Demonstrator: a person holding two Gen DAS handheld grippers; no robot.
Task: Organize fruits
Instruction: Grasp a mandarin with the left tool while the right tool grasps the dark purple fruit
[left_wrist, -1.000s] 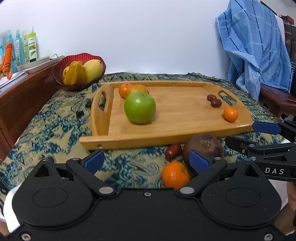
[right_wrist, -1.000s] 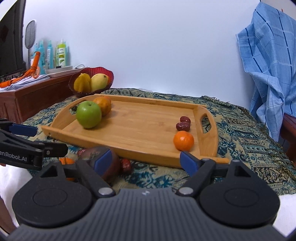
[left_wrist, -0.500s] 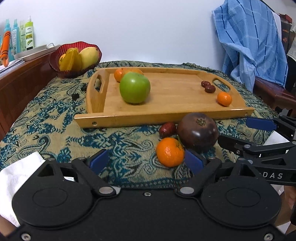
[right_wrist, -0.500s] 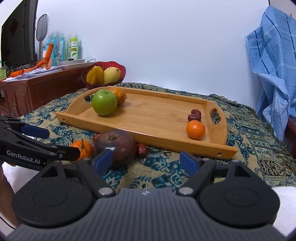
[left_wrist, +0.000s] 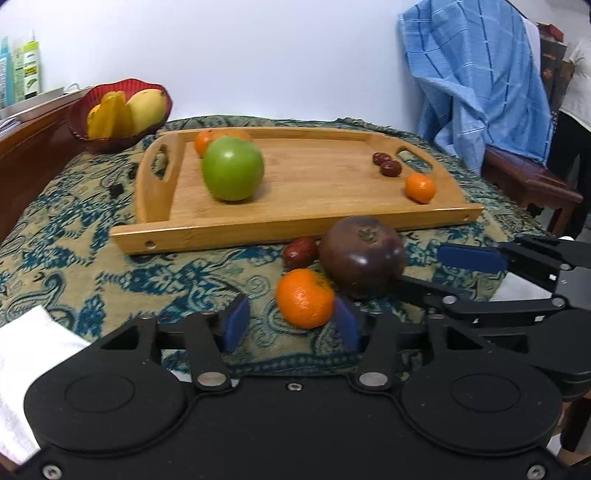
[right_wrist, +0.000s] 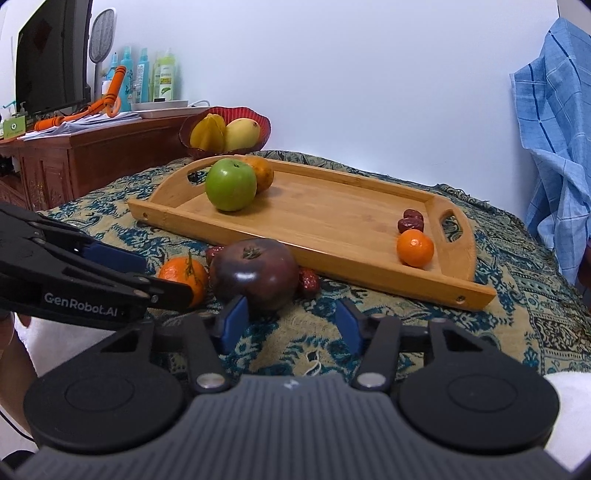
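A wooden tray (left_wrist: 295, 229) (right_wrist: 332, 273) holds a green apple (left_wrist: 232, 168) (right_wrist: 231, 184), an orange (right_wrist: 262, 171) behind it, a small mandarin (left_wrist: 420, 187) and two red dates (left_wrist: 388, 164). In front of the tray, on the patterned cloth, lie a mandarin (left_wrist: 304, 297) (right_wrist: 183, 275), a dark purple fruit (left_wrist: 362, 254) (right_wrist: 255, 273) and a red date (left_wrist: 299, 253). My left gripper (left_wrist: 291, 325) is closing; the mandarin sits by its right pad, clear of the left pad. My right gripper (right_wrist: 291, 323) is closing too, its left pad at the purple fruit's near edge and nothing gripped.
A red bowl (left_wrist: 162, 99) (right_wrist: 258, 122) with a starfruit and a mango stands at the back left. A wooden sideboard (right_wrist: 92, 155) with bottles runs along the left. A blue checked cloth (left_wrist: 476, 81) hangs over a chair at the right. A white towel (left_wrist: 29, 354) lies near left.
Both pairs of jaws have narrowed. The mandarin and the purple fruit now lie closer to the pads in both views, and the right gripper has come in beside the purple fruit.
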